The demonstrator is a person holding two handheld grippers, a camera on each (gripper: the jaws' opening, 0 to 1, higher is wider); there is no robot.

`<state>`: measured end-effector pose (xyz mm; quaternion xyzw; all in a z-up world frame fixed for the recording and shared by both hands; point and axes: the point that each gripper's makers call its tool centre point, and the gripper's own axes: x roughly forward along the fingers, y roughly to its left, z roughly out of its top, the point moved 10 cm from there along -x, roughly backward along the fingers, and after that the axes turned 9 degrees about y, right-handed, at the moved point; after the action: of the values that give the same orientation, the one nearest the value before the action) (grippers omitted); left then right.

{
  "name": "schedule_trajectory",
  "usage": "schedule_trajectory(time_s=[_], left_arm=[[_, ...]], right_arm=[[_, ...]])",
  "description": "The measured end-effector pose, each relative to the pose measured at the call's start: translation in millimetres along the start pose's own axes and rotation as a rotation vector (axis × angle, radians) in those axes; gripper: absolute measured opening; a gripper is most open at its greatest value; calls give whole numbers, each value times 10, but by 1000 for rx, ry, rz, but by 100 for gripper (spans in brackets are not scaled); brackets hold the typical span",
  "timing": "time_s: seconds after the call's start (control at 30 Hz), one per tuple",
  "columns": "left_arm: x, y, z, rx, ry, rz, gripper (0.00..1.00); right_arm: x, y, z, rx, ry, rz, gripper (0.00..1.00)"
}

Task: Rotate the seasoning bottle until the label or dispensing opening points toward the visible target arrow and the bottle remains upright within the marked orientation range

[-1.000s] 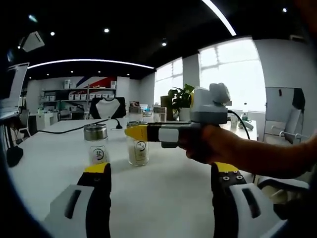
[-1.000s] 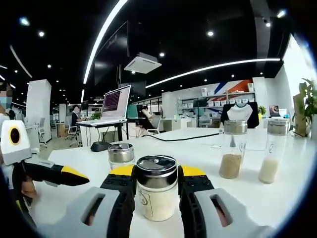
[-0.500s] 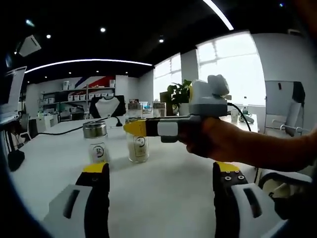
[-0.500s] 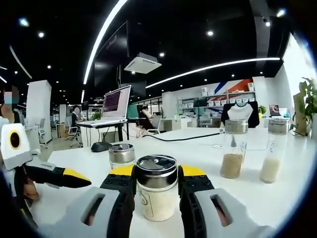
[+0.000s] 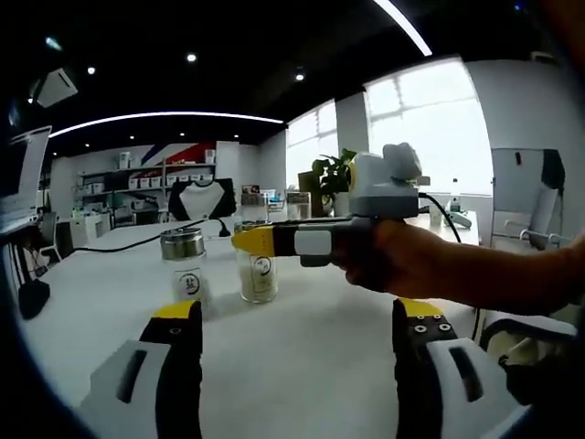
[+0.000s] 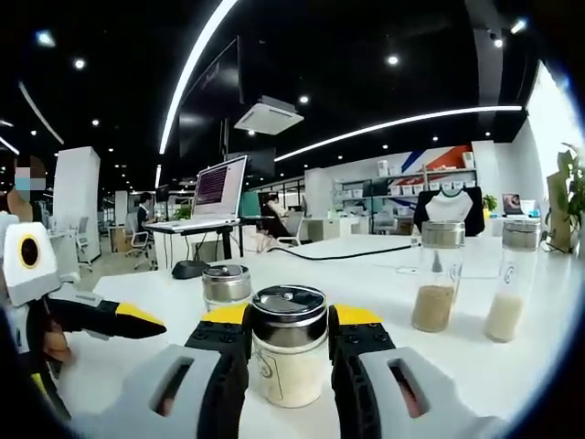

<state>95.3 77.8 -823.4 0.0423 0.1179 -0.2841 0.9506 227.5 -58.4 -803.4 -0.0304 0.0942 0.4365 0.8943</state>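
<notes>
The seasoning bottle [image 6: 289, 357] stands upright on the white bench [image 6: 512, 366], clamped by the right gripper [image 6: 289, 340], and could tip if twisted off-axis, bumping the short jar [image 6: 225, 285] just behind; the left gripper [image 5: 288, 322] waits wide open, empty.

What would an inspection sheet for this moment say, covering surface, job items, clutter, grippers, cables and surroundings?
Surface: white table, matte, no target arrow or orientation marks seen.
Job's things: seasoning bottle upright between the right gripper's jaws, metal cap on, pale contents.
Clutter: short capped jar behind it; two tall shakers at right, one tan fill, one white.
Grippers: right gripper shut on the seasoning bottle; left gripper open, holding nothing.
Cables: black cable across the far table.
Surroundings: open office with laptop on a stand, shelves, windows, potted plant.
</notes>
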Motion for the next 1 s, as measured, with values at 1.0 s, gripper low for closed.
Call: schedule_trajectory(time_s=[1.0], left_arm=[[-6, 3, 23, 4, -5, 7, 91]], right_arm=[[-124, -103, 43, -45, 7, 47, 39]])
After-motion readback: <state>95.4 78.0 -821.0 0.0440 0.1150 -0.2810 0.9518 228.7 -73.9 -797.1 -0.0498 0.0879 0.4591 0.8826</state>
